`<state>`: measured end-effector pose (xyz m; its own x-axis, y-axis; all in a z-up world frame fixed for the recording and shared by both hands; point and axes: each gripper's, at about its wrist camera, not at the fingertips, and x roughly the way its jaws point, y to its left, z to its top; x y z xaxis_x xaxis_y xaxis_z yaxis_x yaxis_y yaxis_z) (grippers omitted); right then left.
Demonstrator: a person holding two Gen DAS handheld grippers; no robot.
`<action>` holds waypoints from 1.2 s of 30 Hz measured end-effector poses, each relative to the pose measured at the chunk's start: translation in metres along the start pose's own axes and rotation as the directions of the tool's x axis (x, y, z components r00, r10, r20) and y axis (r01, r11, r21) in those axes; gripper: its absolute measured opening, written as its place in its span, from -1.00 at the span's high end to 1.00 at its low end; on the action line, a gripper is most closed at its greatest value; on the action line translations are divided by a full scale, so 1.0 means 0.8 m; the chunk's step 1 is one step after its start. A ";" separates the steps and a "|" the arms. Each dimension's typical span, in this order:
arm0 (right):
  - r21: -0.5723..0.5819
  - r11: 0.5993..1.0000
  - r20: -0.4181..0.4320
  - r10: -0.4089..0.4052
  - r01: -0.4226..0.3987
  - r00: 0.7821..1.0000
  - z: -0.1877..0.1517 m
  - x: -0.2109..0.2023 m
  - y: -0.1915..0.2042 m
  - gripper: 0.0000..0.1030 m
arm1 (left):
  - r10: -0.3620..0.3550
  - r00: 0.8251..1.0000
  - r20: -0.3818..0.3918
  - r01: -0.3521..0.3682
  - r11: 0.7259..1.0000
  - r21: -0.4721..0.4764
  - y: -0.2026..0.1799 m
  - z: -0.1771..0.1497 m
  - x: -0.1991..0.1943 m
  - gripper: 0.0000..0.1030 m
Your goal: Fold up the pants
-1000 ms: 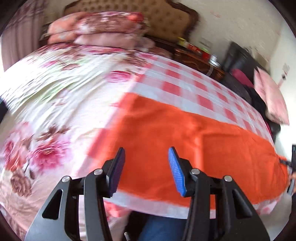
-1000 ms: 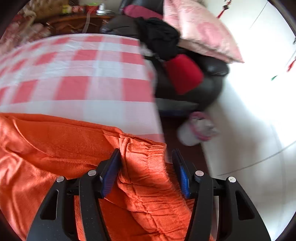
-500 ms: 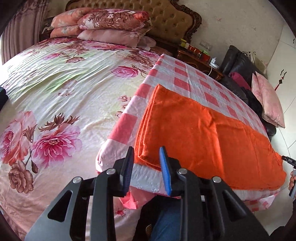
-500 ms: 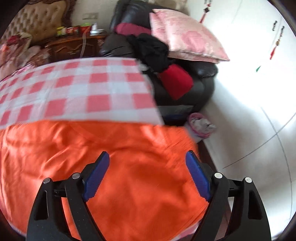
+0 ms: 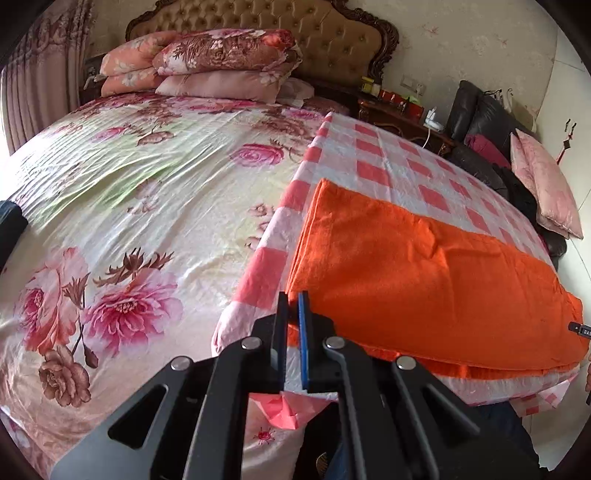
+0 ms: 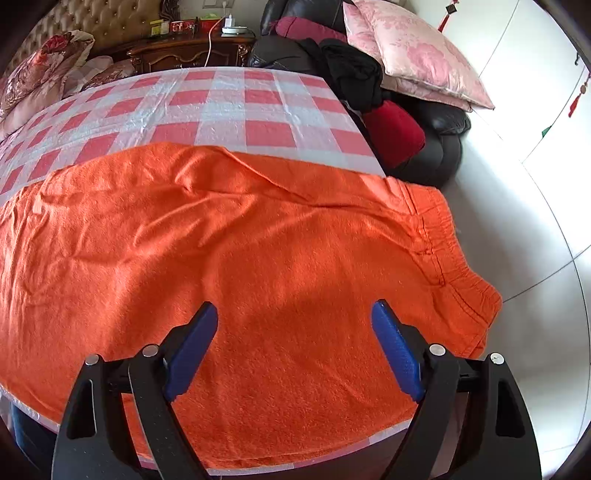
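Since half a second ago: my left gripper (image 5: 291, 301) has drawn its jaws together onto the near hem corner of the pants; my right gripper (image 6: 295, 314) has spread its jaws wider and come lower over the cloth.

Item: orange pants (image 6: 229, 258), (image 5: 424, 280). Placed flat on the red-and-white checked cloth (image 5: 388, 162) that covers the foot corner of the bed (image 5: 147, 184). Doubled, one leg on the other. Long axis runs along the near edge of the checked cloth. Leg ends point toward the floral bedspread side; elastic waistband (image 6: 454, 258) points off the other end of the checked cloth, overhanging toward the white floor (image 6: 524, 332).

Left gripper: jaws nearly together, clamped on the pants at the leg-end corner nearest me, at the checked cloth's near edge.

Right gripper: jaws wide apart, holding nothing, over the seat area of the pants, short of the waistband.

Beyond the checked cloth: stacked floral quilts (image 5: 221, 62) at the tufted headboard (image 5: 295, 33); dark sofa (image 6: 436, 147) with pink cushion (image 6: 413, 55).
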<state>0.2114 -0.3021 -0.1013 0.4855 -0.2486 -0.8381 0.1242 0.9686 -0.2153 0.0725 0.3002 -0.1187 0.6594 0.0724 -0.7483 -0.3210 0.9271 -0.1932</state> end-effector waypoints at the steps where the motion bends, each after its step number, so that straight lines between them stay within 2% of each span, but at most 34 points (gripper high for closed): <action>1: 0.008 1.000 -0.005 0.002 -0.002 1.000 -0.002 0.002 -0.002 -0.57 | 0.001 1.000 0.003 -0.001 1.000 -0.011 0.001 -0.002 -0.002 0.90; 3: 0.016 1.000 -0.013 0.003 -0.003 1.000 -0.004 0.003 -0.007 -0.59 | 0.010 1.000 0.026 -0.010 1.000 -0.002 -0.002 0.001 -0.010 0.90; 6: -0.002 1.000 -0.034 -0.008 0.008 0.999 -0.009 0.012 -0.008 -0.61 | 0.032 0.999 -0.022 -0.032 0.999 -0.028 0.005 -0.010 0.009 0.91; 11: 0.017 1.000 -0.032 -0.001 0.001 0.999 -0.017 0.015 -0.012 -0.61 | 0.128 0.992 -0.018 -0.127 0.991 0.052 -0.008 -0.006 0.005 1.00; 13: 0.013 1.000 -0.023 -0.005 0.005 1.000 -0.019 0.016 -0.012 -0.63 | 0.088 0.996 -0.016 -0.088 0.996 0.013 -0.001 0.001 -0.001 0.98; 15: 0.022 1.000 -0.019 -0.001 0.001 1.000 -0.020 0.015 -0.013 -0.63 | 0.036 0.999 0.003 -0.036 0.999 -0.026 0.005 0.010 -0.010 0.77; 17: 0.030 0.999 -0.017 0.012 -0.011 1.000 -0.021 0.014 -0.014 -0.63 | 0.006 1.000 -0.001 -0.006 1.000 -0.025 0.002 0.012 -0.012 0.57; 18: 0.031 0.999 -0.018 0.018 -0.017 1.000 -0.022 0.014 -0.014 -0.63 | 0.005 1.000 -0.017 -0.005 1.000 -0.011 -0.002 0.010 -0.009 0.55; 20: 0.032 0.999 -0.018 0.027 -0.026 0.999 -0.023 0.013 -0.016 -0.63 | 0.023 0.999 -0.048 -0.022 1.000 0.016 -0.009 0.002 0.001 0.55; 22: 0.039 0.999 -0.018 0.034 -0.033 0.999 -0.023 0.011 -0.019 -0.63 | 0.055 0.995 -0.079 -0.050 0.997 0.062 -0.018 -0.005 0.013 0.71; 26: 0.034 0.999 -0.006 0.031 -0.030 1.000 -0.023 0.003 -0.023 -0.63 | 0.120 0.993 -0.005 -0.119 0.987 0.109 -0.029 0.004 -0.005 0.87; 28: 0.032 0.999 0.007 0.016 -0.016 1.000 -0.025 -0.002 -0.026 -0.67 | 0.122 0.991 -0.049 -0.117 0.987 0.107 -0.023 0.002 0.005 0.87; 29: 0.030 0.999 0.005 0.011 -0.011 1.000 -0.027 -0.002 -0.026 -0.67 | 0.130 0.989 -0.069 -0.121 0.986 0.117 -0.020 -0.003 0.014 0.85; 31: 0.021 1.000 -0.020 -0.002 0.002 1.000 -0.034 0.007 -0.027 -0.67 | 0.155 0.986 -0.063 -0.147 0.982 0.116 -0.023 0.004 0.009 0.65; 32: 0.027 1.000 -0.025 0.000 0.001 1.000 -0.037 0.009 -0.028 -0.67 | 0.142 0.990 -0.022 -0.139 0.985 0.098 -0.026 0.015 -0.001 0.56; 33: 0.040 0.999 -0.026 0.003 -0.002 1.000 -0.039 0.010 -0.031 -0.67 | 0.112 0.994 0.014 -0.113 0.990 0.086 -0.031 0.026 -0.008 0.32; 34: 0.061 0.998 -0.021 0.012 -0.010 1.000 -0.039 0.008 -0.034 -0.67 | 0.079 0.995 0.052 -0.084 0.992 0.094 -0.041 0.040 -0.012 0.25; 36: 0.084 0.996 0.002 0.027 -0.027 1.000 -0.034 0.004 -0.037 -0.67 | 0.045 0.993 0.105 -0.064 0.981 0.181 -0.076 0.068 0.002 0.20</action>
<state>0.1853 -0.3316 -0.1112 0.4905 -0.2223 -0.8426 0.1828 0.9716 -0.1500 0.1301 0.2639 -0.0738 0.7117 0.1522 -0.6858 -0.2341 0.9718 -0.0273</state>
